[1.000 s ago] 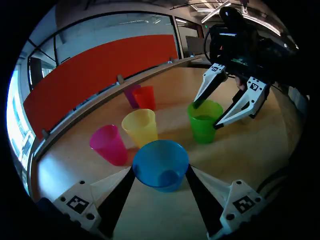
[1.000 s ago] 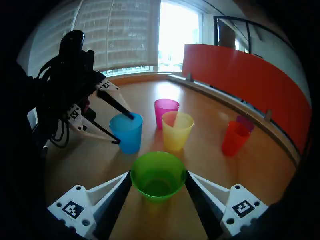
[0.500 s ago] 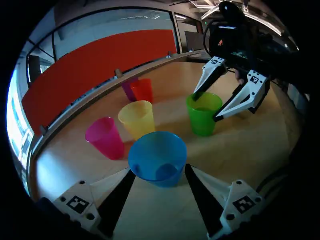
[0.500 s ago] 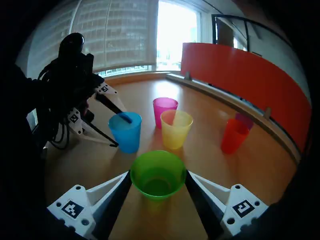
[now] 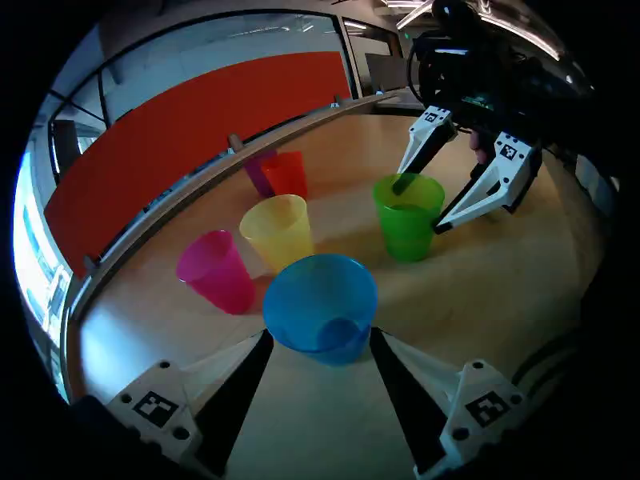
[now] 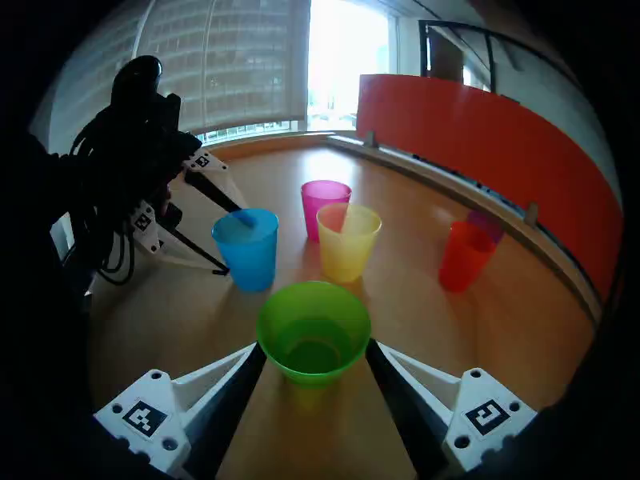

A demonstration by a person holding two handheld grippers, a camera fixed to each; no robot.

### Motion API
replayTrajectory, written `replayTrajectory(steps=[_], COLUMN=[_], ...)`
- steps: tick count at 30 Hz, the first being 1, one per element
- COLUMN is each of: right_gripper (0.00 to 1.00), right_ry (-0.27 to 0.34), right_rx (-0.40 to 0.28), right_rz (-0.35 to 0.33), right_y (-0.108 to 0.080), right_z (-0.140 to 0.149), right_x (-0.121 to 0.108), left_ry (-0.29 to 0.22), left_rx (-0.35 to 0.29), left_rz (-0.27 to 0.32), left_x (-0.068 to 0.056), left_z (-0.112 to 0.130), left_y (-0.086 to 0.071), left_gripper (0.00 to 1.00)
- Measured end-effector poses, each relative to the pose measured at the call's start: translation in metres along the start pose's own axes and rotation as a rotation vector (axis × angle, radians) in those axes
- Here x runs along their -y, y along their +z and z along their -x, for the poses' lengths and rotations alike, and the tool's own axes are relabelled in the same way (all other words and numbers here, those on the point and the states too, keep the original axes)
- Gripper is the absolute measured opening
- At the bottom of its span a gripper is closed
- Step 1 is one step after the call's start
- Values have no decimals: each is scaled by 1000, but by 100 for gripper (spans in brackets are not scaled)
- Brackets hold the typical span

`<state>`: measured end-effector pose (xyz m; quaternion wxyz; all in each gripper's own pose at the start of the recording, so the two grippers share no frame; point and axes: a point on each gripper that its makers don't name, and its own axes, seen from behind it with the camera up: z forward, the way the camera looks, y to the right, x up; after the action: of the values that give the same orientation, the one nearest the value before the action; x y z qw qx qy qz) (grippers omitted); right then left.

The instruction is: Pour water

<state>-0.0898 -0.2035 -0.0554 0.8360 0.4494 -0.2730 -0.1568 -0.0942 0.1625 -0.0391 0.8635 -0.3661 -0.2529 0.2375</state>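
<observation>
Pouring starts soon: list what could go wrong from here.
1. The right gripper pinches the green cup by its tapered sides; tilted, it could slip or squash.
2. Water aimed at the blue cup in the left gripper may miss and wet the table.
3. The yellow cup stands close; a swing could topple it.

Pink cup (image 5: 214,276) upright, left of centre in left gripper view. Yellow cup (image 5: 280,232) upright just beside it, up and to right; touching or apart unclear. Red cup (image 5: 286,174) and purple cup (image 5: 254,172) farther back, upper centre, close together, purple partly behind red, near rail at table edge. All four on wooden table (image 5: 496,280). Orange-red wall panel (image 5: 184,136) across upper left. Right gripper view: bright window with blinds (image 6: 232,72) along top.
</observation>
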Motion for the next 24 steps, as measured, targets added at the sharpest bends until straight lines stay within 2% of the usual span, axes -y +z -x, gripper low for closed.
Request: replayTrajectory(steps=[5, 14, 24], right_gripper=[96, 96, 96], right_ry=[5, 31, 40], right_rx=[4, -2, -8], right_rz=[13, 51, 125], right_y=[-5, -22, -46], right_z=[4, 14, 24], right_x=[0, -4, -11], left_ry=[-3, 0, -34], left_rx=[7, 19, 12], left_rz=[-6, -52, -107], left_x=[1, 13, 24], left_z=[5, 14, 23], left_y=[-5, -21, -41], left_gripper=[89, 89, 89])
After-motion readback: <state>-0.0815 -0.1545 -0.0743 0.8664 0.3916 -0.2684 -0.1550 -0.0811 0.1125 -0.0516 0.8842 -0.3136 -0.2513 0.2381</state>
